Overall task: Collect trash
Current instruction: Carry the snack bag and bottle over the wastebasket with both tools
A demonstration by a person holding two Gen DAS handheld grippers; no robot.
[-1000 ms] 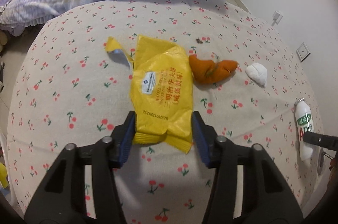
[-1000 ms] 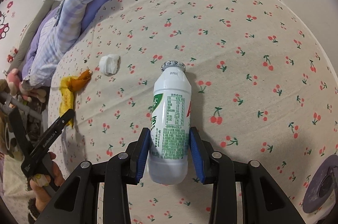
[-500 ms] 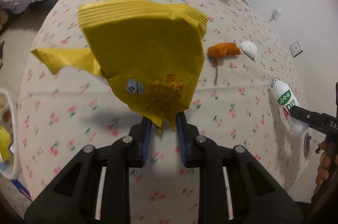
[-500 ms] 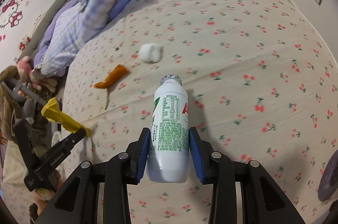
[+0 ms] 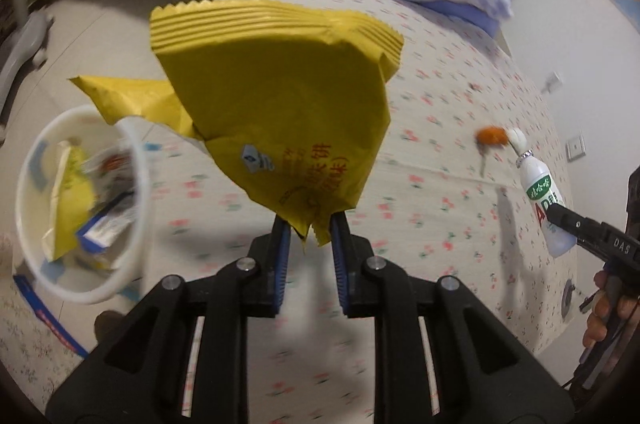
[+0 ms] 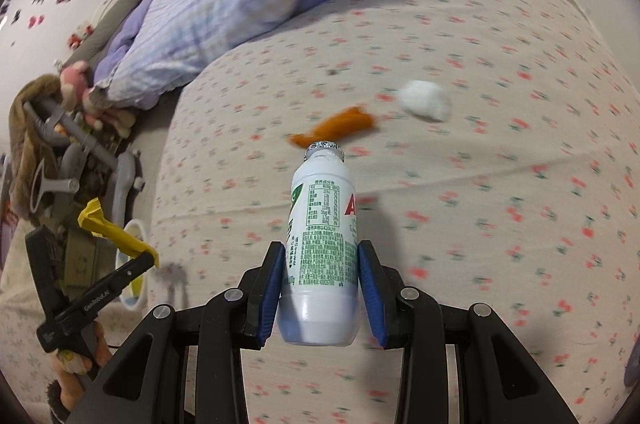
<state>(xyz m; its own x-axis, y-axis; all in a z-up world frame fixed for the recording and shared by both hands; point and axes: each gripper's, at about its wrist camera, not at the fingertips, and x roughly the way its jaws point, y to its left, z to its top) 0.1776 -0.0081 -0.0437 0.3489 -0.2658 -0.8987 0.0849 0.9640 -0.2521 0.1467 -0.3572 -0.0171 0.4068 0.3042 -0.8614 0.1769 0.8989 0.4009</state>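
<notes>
My left gripper (image 5: 308,236) is shut on the bottom corner of a yellow snack wrapper (image 5: 280,112) and holds it in the air over the bed's left edge. A white trash bin (image 5: 138,184) with several wrappers inside stands on the floor to the left, below it. My right gripper (image 6: 322,280) is shut on a white drink bottle (image 6: 324,236) with green print, lifted above the cherry-print bedsheet (image 6: 480,184). An orange peel (image 6: 340,126) and a white crumpled tissue (image 6: 424,98) lie on the sheet beyond the bottle.
A purple checked duvet (image 6: 224,8) is heaped at the head of the bed. Stuffed toys and a grey frame (image 6: 64,128) crowd the floor at the left. The other gripper with the yellow wrapper (image 6: 108,228) and the bin rim (image 6: 134,224) show at lower left.
My left gripper closed on the wrapper, lifted it off the sheet and carried it left toward the bin. My right gripper raised the bottle and swung left with it.
</notes>
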